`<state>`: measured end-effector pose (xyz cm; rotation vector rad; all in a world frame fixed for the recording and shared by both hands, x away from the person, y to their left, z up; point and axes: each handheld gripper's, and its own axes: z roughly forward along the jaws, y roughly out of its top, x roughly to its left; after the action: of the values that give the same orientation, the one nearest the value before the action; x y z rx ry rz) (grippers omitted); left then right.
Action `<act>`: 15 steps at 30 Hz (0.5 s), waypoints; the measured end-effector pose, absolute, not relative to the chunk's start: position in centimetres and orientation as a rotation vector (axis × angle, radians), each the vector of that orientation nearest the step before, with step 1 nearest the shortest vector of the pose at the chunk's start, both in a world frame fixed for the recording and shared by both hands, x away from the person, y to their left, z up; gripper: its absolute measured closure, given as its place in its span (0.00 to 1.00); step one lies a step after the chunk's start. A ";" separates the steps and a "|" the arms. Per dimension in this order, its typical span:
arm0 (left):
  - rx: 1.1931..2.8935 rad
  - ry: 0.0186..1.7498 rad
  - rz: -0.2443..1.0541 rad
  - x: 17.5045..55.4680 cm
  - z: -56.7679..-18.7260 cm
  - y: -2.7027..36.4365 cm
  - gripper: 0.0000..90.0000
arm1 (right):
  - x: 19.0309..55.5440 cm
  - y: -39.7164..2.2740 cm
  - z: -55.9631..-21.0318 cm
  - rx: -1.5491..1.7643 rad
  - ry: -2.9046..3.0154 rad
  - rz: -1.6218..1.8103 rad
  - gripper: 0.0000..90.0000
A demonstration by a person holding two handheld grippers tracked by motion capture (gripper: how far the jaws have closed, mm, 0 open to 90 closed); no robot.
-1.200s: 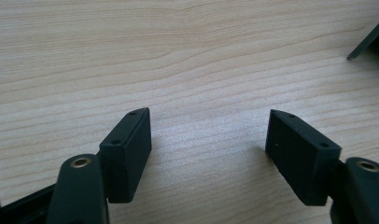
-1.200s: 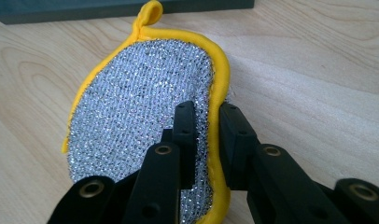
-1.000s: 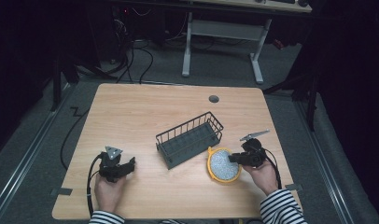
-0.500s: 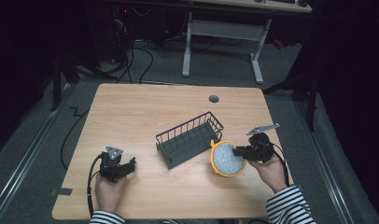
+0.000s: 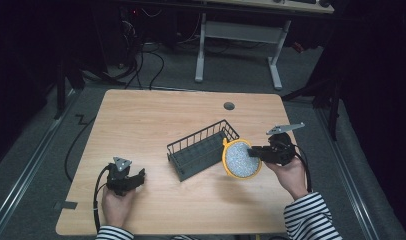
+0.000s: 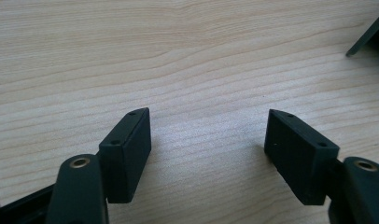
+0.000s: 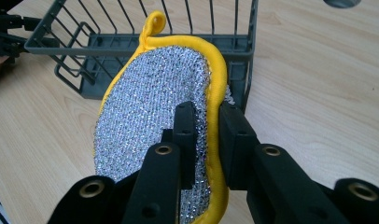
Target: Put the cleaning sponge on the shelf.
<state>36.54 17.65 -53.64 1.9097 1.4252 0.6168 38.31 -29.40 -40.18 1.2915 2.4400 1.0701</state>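
A round silver scouring pad [image 5: 241,159] [image 7: 155,116] with a yellow rim and hanging loop is lifted off the table, tilted on edge. My right gripper [image 5: 257,152] [image 7: 207,116] is shut on its rim, right of the basket. The dark wire basket [image 5: 202,149] [image 7: 108,49] sits mid-table at an angle, just beyond the pad. My left gripper [image 5: 140,176] [image 6: 207,140] rests low at the front left of the table, jaws wide open over bare wood with nothing between them.
The wooden table [image 5: 156,120] has a round cable hole [image 5: 229,106] near its far edge. A corner of the basket [image 6: 369,32] shows at the top right of the left gripper view. A desk frame [image 5: 238,45] and cables stand on the floor behind.
My right gripper has lifted the scouring pad off the table and tilted it up toward the basket's right end. The left gripper has stayed put.
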 end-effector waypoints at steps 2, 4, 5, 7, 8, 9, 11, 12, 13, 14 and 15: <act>1.912 1.424 0.620 36.5 -53.6 17.6 0.37 | 38.5 -29.2 -39.9 1.289 2.444 1.075 0.87; 1.912 1.425 0.621 36.5 -53.6 17.6 0.37 | 38.7 -29.1 -39.6 1.283 2.446 1.077 0.87; 1.912 1.424 0.621 36.5 -53.6 17.6 0.37 | 38.8 -29.0 -39.4 1.280 2.445 1.077 0.87; 1.913 1.424 0.621 36.5 -53.6 17.6 0.37 | 39.1 -28.9 -38.9 1.268 2.446 1.078 0.87; 1.913 1.423 0.620 36.5 -53.6 17.6 0.37 | 39.3 -28.8 -38.6 1.261 2.447 1.077 0.87; 1.914 1.423 0.620 36.5 -53.6 17.6 0.37 | 39.5 -28.6 -38.3 1.251 2.448 1.070 0.87; 1.916 1.423 0.623 36.5 -53.6 17.6 0.37 | 40.0 -28.2 -37.6 1.235 2.452 1.051 0.87; 1.916 1.423 0.624 36.5 -53.6 17.6 0.37 | 40.4 -28.0 -37.1 1.223 2.453 1.053 0.87; 1.916 1.424 0.624 36.5 -53.6 17.6 0.37 | 40.6 -27.8 -36.8 1.225 2.451 1.049 0.87; 1.916 1.424 0.624 36.5 -53.6 17.6 0.37 | 41.0 -27.5 -36.4 1.211 2.450 1.046 0.87; 1.916 1.424 0.624 36.5 -53.6 17.6 0.37 | 41.2 -27.3 -36.1 1.210 2.450 1.045 0.87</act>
<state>36.51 17.59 -53.63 1.9158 1.4240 0.6238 41.23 -27.28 -36.09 1.2100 2.4498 1.0452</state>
